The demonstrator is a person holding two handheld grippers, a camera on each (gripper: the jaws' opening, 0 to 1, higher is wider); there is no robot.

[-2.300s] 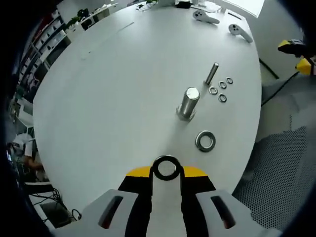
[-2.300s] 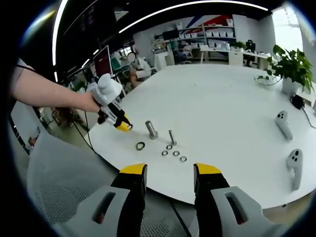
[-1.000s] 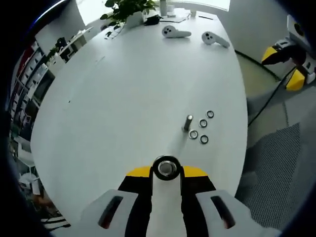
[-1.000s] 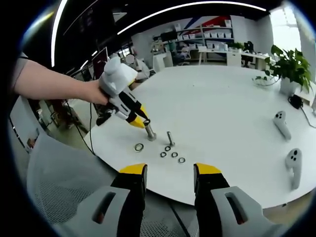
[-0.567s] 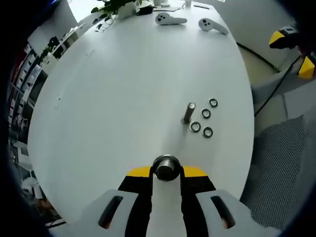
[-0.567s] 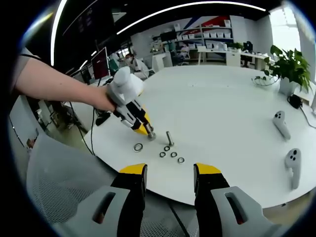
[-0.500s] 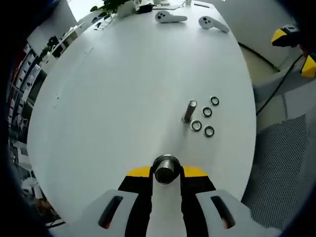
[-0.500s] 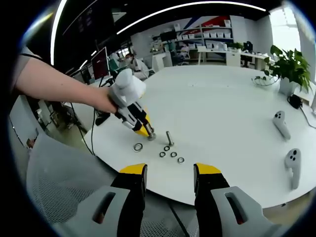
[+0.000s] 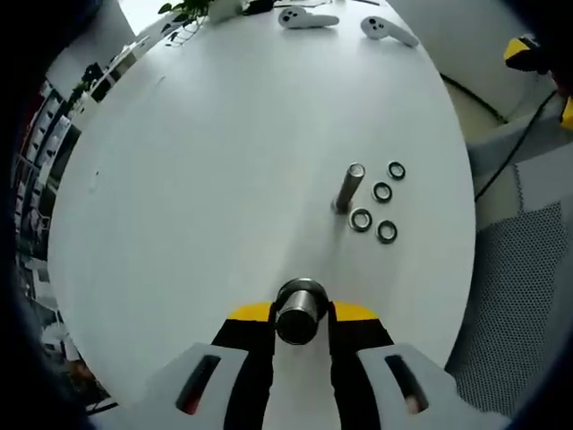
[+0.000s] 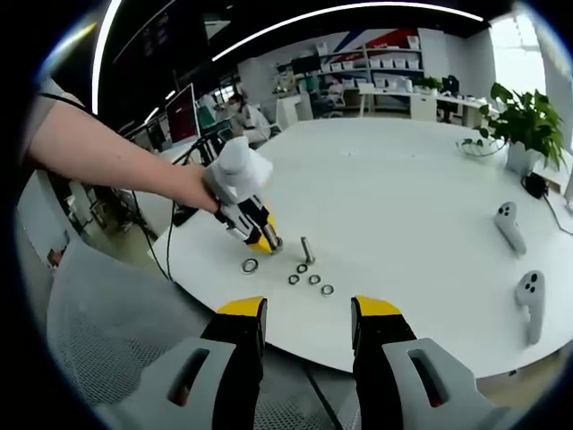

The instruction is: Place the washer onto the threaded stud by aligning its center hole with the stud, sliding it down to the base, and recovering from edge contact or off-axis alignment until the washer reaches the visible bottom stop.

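Washer [image 9: 299, 295] sits low centre of the left gripper view, pinched by its rim between my left claw [image 9: 300, 315] tips, w/ the big stud [image 9: 296, 322] poking up thru its hole, so I'm looking almost straight down the stud axis. I hold it flat like that, I think, so the ring rides down w/o catching threads; can't tell from here if it's reached the base stop, the claw tips hide the bottom. In the right gripper view the left claw [image 10: 255, 235] is at frame centre-left, angled down onto the stud by the near table [image 10: 403, 188] edge, a hand behind it. Right claw [image 10: 298, 315] hangs back off the table edge, jaws wide, holding nothing, I guess to keep out of the way. Around: thin bolt [image 9: 348, 187] standing upright, mid-right of the left gripper view, w/ four small rings [image 9: 362, 219] just beside it, apart from my stud, not in the path. A spare large washer [image 10: 250, 265] lies flat near the stud, just below the claw in the right gripper view. Two controllers [image 10: 512, 224] at right, a plant [image 10: 524, 116] upper right, well apart. Nothing blocks the slide; risk is tilt.
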